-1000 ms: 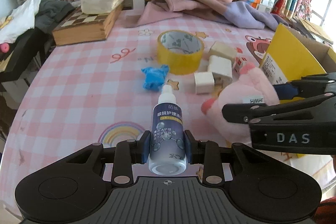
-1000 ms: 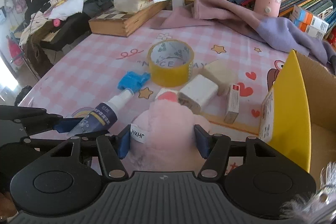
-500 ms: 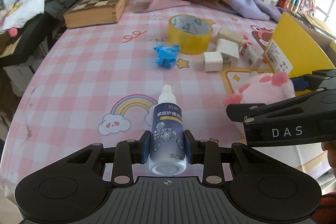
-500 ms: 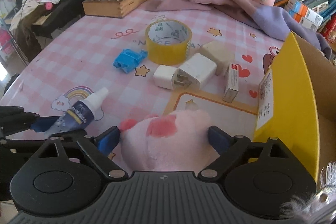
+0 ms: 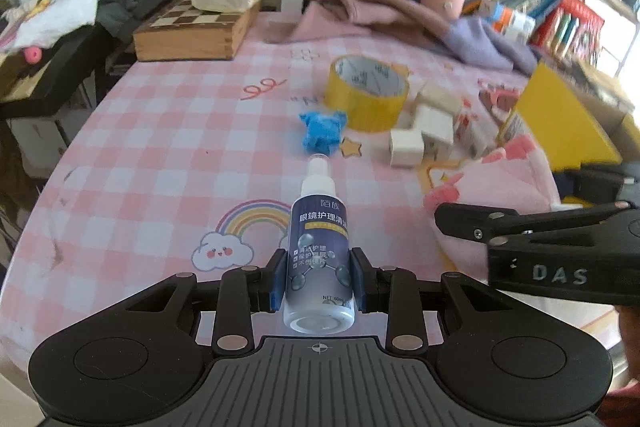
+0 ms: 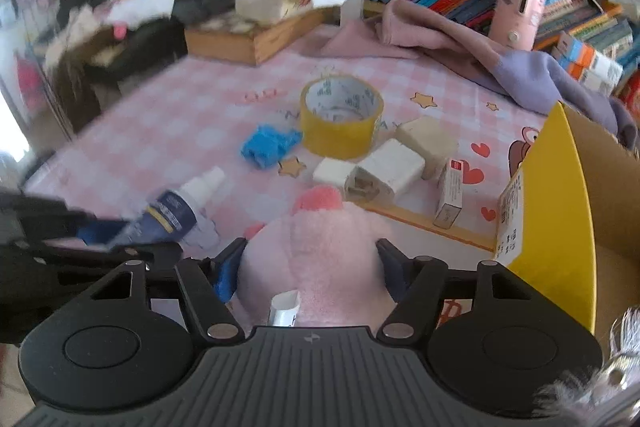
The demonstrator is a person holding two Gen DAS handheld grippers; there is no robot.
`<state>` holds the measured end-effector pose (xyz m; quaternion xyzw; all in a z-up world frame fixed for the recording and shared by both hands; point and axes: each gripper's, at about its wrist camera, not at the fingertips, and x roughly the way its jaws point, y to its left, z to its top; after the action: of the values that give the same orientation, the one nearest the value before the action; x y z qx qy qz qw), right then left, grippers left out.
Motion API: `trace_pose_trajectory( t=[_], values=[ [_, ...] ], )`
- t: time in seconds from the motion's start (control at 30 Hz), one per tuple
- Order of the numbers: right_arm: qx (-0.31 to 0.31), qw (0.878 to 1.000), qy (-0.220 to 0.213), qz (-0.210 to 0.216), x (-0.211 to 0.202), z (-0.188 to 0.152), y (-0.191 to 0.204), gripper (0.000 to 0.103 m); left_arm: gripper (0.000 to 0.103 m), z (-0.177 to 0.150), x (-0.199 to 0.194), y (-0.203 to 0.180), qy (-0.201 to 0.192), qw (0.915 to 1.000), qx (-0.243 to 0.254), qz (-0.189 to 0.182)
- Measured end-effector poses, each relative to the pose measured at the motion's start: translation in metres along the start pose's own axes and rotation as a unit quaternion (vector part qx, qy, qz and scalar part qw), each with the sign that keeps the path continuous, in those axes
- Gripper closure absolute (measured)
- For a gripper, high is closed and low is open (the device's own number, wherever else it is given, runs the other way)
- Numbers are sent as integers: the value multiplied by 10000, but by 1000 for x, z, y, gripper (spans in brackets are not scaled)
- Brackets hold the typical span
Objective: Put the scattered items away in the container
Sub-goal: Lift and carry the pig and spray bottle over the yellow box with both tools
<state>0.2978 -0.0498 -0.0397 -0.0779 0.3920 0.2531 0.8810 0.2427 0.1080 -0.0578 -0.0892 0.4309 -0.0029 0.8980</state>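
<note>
My left gripper (image 5: 319, 279) is shut on a dark blue spray bottle (image 5: 320, 247) with a white nozzle, held above the pink checked tablecloth. The bottle (image 6: 176, 215) also shows at the left of the right wrist view. A pink plush toy (image 6: 316, 239) fills the gap of my right gripper (image 6: 308, 263). Its jaws are closing and both pads press into the plush. The plush (image 5: 500, 179) sits just left of the cardboard box with a yellow flap (image 6: 560, 207).
On the cloth lie a yellow tape roll (image 6: 340, 119), a blue crumpled item (image 6: 268, 147), white chargers (image 6: 384, 171) and a small carton (image 6: 450, 193). A wooden chess box (image 5: 192, 35), pink and purple clothing (image 6: 480, 47) and bookshelves stand behind.
The right jaws opened wide around the plush, then closed back onto it. The left gripper drifted a little, still holding the bottle.
</note>
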Motion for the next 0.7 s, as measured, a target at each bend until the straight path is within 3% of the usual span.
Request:
trace_pose_trajectory(
  t=[0.17, 0.7],
  values=[
    [234, 9994, -178, 170, -21, 1, -3, 36, 72, 1, -19, 7, -100, 9980, -510, -372],
    [262, 9969, -539, 504, -111, -29, 14, 36, 72, -30, -100, 4, -388, 9895, -809, -1134]
  ],
)
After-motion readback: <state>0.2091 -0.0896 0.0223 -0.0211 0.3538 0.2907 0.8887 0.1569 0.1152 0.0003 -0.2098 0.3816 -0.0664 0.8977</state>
